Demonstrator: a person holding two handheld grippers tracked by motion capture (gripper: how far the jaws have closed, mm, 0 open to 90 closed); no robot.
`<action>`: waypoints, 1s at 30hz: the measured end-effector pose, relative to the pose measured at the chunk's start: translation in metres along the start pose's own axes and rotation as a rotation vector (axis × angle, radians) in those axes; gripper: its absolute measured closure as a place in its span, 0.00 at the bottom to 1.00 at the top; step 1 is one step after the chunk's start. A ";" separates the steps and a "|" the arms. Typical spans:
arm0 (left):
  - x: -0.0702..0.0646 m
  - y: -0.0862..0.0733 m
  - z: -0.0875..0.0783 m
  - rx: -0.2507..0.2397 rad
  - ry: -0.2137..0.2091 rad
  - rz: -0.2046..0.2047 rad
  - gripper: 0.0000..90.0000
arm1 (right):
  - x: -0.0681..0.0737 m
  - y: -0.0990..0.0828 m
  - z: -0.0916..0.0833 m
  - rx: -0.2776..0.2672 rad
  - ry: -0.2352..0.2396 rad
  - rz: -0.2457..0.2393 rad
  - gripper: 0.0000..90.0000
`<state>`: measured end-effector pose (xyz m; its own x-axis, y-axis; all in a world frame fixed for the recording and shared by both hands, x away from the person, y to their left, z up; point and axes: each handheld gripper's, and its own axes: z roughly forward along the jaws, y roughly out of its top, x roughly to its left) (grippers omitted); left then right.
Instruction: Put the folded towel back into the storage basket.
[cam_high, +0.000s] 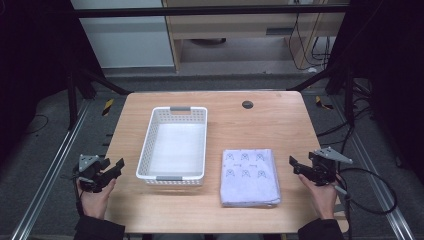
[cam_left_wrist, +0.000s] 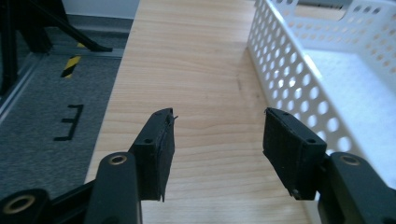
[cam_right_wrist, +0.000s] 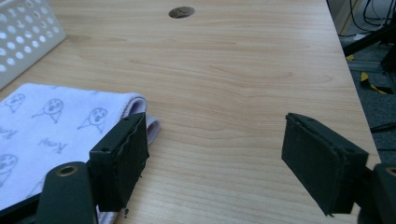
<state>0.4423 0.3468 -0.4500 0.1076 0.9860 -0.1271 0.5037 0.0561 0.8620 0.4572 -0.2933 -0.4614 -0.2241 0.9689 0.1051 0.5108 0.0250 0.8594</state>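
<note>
A folded printed cloth (cam_high: 250, 176) is laid beside an empty white perforated basket (cam_high: 173, 177), presumably for transfer. The left gripper (cam_high: 116, 167) and right gripper (cam_high: 295, 164) are held at the table (cam_high: 265, 120) edges, jaws spread, nothing gripped.

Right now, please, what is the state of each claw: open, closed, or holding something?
Left claw: open, holding nothing, beside the basket.
Right claw: open, holding nothing, beside the folded cloth.

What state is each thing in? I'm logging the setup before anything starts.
Basket: empty, upright on the table, nothing touching it.
Cloth: folded flat on the table, right of the basket, untouched.
Left tongs: open, holding nothing, by the table's left edge beside the basket.
Right tongs: open, holding nothing, by the cloth's right edge.
Table: bare apart from basket and cloth.
</note>
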 end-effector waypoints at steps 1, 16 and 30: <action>-0.002 0.002 -0.002 -0.011 -0.007 0.000 0.48 | 0.001 0.000 -0.001 -0.003 0.008 0.000 0.26; -0.025 0.017 -0.022 -0.055 -0.135 0.000 0.51 | -0.001 0.010 -0.015 -0.039 0.011 0.010 0.25; -0.059 0.029 -0.022 -0.037 -0.219 0.072 0.42 | 0.008 0.029 -0.018 -0.047 0.061 -0.031 0.30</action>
<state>0.4317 0.2932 -0.4071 0.3276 0.9303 -0.1648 0.4570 -0.0034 0.8894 0.4554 -0.2893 -0.4268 -0.2900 0.9510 0.1070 0.4634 0.0417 0.8852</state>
